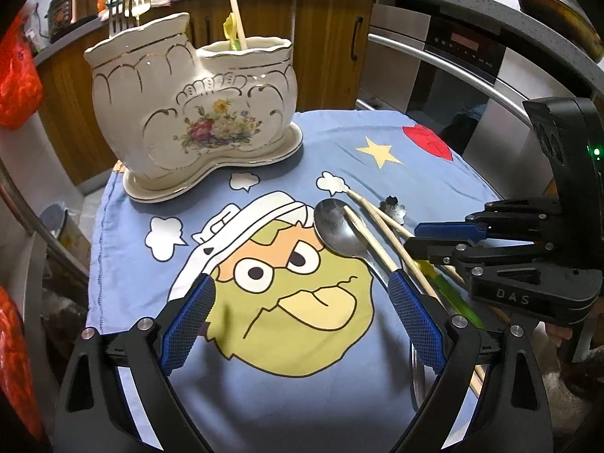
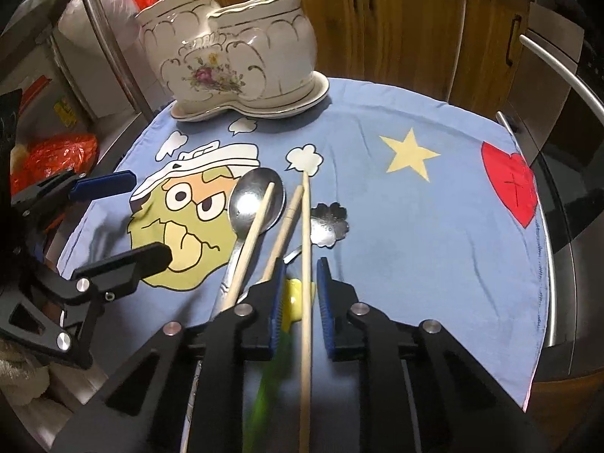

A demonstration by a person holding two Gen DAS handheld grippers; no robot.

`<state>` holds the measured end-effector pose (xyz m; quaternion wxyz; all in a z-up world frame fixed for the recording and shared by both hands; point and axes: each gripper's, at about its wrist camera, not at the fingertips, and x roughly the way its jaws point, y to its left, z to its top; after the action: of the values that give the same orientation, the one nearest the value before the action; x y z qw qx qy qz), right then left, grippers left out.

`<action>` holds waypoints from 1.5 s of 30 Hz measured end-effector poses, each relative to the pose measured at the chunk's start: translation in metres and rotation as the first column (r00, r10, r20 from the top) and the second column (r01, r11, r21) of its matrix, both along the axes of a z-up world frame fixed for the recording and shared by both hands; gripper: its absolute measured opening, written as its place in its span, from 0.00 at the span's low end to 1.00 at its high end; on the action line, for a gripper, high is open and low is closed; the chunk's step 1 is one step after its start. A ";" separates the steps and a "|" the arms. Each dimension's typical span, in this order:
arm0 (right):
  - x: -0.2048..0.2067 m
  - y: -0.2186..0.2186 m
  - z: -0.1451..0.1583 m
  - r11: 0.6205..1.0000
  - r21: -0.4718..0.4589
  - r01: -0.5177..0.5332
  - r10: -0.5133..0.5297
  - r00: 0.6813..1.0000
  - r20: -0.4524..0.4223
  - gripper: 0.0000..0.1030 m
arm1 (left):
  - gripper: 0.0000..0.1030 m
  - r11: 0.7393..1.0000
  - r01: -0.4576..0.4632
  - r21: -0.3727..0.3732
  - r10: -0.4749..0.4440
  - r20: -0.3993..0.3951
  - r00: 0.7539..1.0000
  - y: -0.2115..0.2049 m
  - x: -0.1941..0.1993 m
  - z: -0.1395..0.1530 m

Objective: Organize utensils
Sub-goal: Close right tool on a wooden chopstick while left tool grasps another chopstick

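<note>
Wooden chopstick (image 2: 306,264) runs straight between the pads of the right tongs (image 2: 300,283), which have drawn nearly together around it; whether they truly pinch it I cannot tell. It lies on the blue cloth (image 2: 415,226), with two more chopsticks and the spoon (image 2: 256,200) at its nine o'clock. Best to grip this one stick alone, lift it clear of the yellow-green utensil (image 2: 292,298) beneath, then carry it toward the ceramic holder (image 2: 234,49) at twelve o'clock. Both tools point steeply down; the left tongs (image 1: 302,298) hang wide apart, empty, over the worktop.
</note>
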<state>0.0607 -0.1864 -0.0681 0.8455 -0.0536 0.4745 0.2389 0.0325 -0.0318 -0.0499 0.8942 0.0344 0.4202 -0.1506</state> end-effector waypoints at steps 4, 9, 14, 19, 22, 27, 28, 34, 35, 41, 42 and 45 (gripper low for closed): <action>0.000 -0.005 0.003 1.000 0.013 0.019 -0.019 1.000 0.011 0.05 | 0.89 1.000 0.017 0.001 -0.017 0.001 1.000 -0.007 -0.002 0.001; -0.004 -0.030 0.014 0.995 0.068 0.072 -0.074 0.997 0.037 0.05 | 0.86 0.999 0.042 -0.022 -0.043 -0.025 0.999 -0.022 -0.002 0.002; -0.010 -0.046 0.021 0.992 0.090 0.093 -0.098 0.994 0.053 0.05 | 0.66 0.999 0.028 -0.044 -0.032 -0.094 0.995 -0.038 0.003 -0.006; -0.016 -0.057 0.024 0.989 0.108 0.105 -0.112 0.992 0.059 0.05 | 0.46 1.000 -0.015 0.007 0.016 -0.134 0.991 -0.054 0.010 -0.013; -0.018 -0.060 0.025 0.987 0.117 0.109 -0.117 0.991 0.063 0.05 | 0.42 0.999 -0.028 0.043 0.033 -0.139 0.990 -0.062 0.011 -0.014; -0.021 -0.061 0.025 0.986 0.126 0.106 -0.116 0.990 0.075 0.05 | 0.33 0.995 -0.045 0.087 0.056 -0.138 0.989 -0.072 0.010 -0.016; -0.021 -0.061 0.025 0.987 0.126 0.105 -0.115 0.990 0.076 0.05 | 0.32 0.995 -0.047 0.088 0.059 -0.137 0.989 -0.073 0.010 -0.016; -0.025 -0.060 0.025 0.986 0.136 0.091 -0.103 0.991 0.081 0.05 | 0.15 0.995 -0.074 0.073 0.086 -0.176 0.981 -0.070 0.017 -0.019; -0.025 -0.060 0.025 0.986 0.138 0.090 -0.102 0.991 0.083 0.05 | 0.14 0.995 -0.077 0.065 0.088 -0.180 0.980 -0.069 0.017 -0.018; -0.026 -0.061 0.026 0.986 0.143 0.090 -0.103 0.991 0.086 0.05 | 0.11 0.996 -0.091 -0.026 0.083 -0.219 0.972 -0.050 0.018 -0.016; -0.026 -0.061 0.026 0.985 0.144 0.090 -0.103 0.991 0.085 0.05 | 0.11 0.995 -0.091 -0.031 0.082 -0.220 0.972 -0.048 0.017 -0.016; -0.026 -0.061 0.025 0.985 0.144 0.090 -0.103 0.991 0.083 0.05 | 0.11 0.994 -0.090 -0.055 0.075 -0.230 0.970 -0.042 0.014 -0.015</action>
<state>0.0350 -0.2470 -0.0431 0.8782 0.0181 0.4202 0.2276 0.0466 -0.0738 -0.0653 0.8464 -0.0295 0.5157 -0.1296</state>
